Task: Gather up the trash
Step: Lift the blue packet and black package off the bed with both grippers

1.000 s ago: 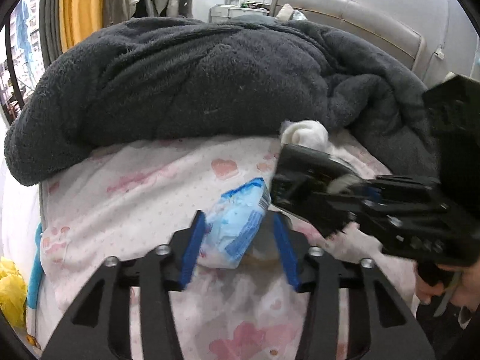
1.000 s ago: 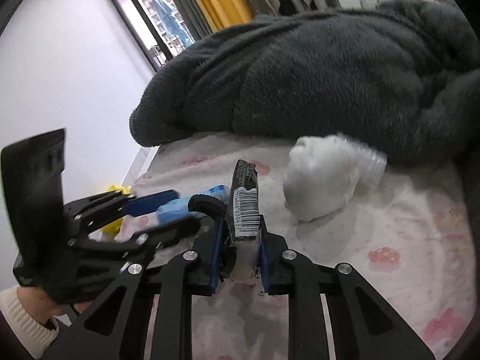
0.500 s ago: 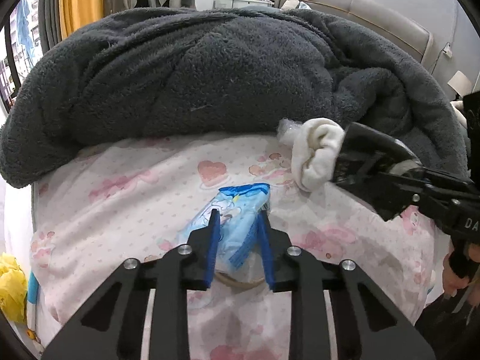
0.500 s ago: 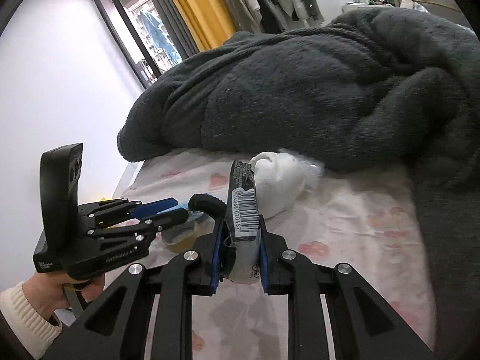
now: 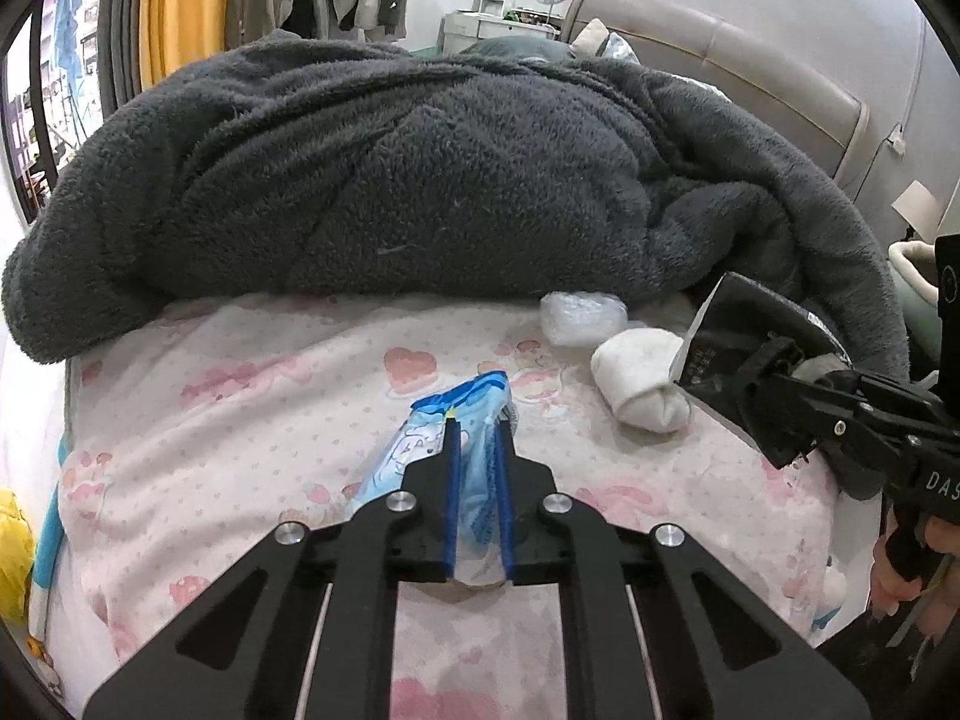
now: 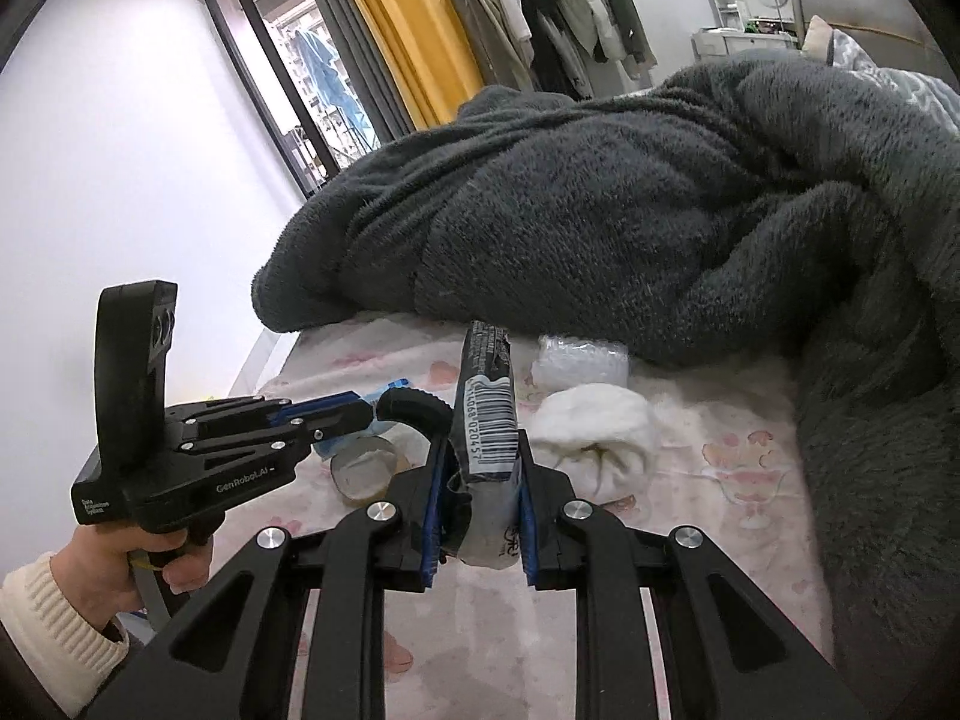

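My left gripper (image 5: 477, 438) is shut on a blue and white plastic wrapper (image 5: 420, 438) and holds it over the pink heart bedsheet (image 5: 240, 408). It shows from the side in the right wrist view (image 6: 354, 411). My right gripper (image 6: 477, 456) is shut on a black wrapper with a barcode (image 6: 486, 402), which stands up between the pads. That wrapper also shows at the right of the left wrist view (image 5: 738, 336). A roll of tape (image 6: 363, 468) lies on the sheet under the left gripper.
A rolled white sock (image 5: 639, 378) and a crumpled clear plastic bag (image 5: 579, 318) lie on the sheet by the big grey fleece blanket (image 5: 450, 168). A yellow bag (image 5: 12, 546) sits off the bed's left edge. The padded headboard (image 5: 750, 60) is at the far right.
My left gripper closed on the blue wrapper and lifted it. Both grippers pulled back from the bed, the right one still holding the black wrapper.
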A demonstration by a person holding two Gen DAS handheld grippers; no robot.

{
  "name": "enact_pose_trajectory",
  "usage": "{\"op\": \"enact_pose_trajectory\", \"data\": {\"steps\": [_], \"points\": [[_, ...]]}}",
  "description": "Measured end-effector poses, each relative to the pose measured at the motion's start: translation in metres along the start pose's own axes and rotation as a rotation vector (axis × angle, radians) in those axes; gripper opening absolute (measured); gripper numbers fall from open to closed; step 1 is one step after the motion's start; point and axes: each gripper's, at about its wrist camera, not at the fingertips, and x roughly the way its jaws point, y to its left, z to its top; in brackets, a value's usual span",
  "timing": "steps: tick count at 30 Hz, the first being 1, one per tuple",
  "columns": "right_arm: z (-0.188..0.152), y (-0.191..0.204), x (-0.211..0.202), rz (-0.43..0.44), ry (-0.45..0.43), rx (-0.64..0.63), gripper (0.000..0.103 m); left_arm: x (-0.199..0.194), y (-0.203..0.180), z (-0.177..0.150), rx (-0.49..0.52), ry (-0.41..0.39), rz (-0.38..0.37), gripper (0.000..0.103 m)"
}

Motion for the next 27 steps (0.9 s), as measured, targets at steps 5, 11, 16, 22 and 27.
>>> {"op": "enact_pose_trajectory", "data": {"steps": [5,11,16,22,27], "points": [[0.002,0.014,-0.009,0.0,-0.021,-0.015,0.021,-0.016,0.008,-0.004,-0.045,-0.022,0.014,0.012],[0.002,0.037,-0.01,0.01,-0.022,-0.037,0.021,-0.038,0.023,-0.01,-0.08,-0.058,0.039,0.01],[0.003,0.057,-0.008,0.021,-0.021,-0.061,0.021,-0.051,0.036,-0.02,-0.1,-0.063,0.064,0.01],[0.004,0.081,-0.004,0.037,-0.011,-0.088,0.021,-0.067,0.056,-0.036,-0.134,-0.064,0.103,0.01],[0.003,0.102,-0.001,0.06,-0.006,-0.098,0.021,-0.083,0.075,-0.054,-0.18,-0.063,0.139,0.01]]}}
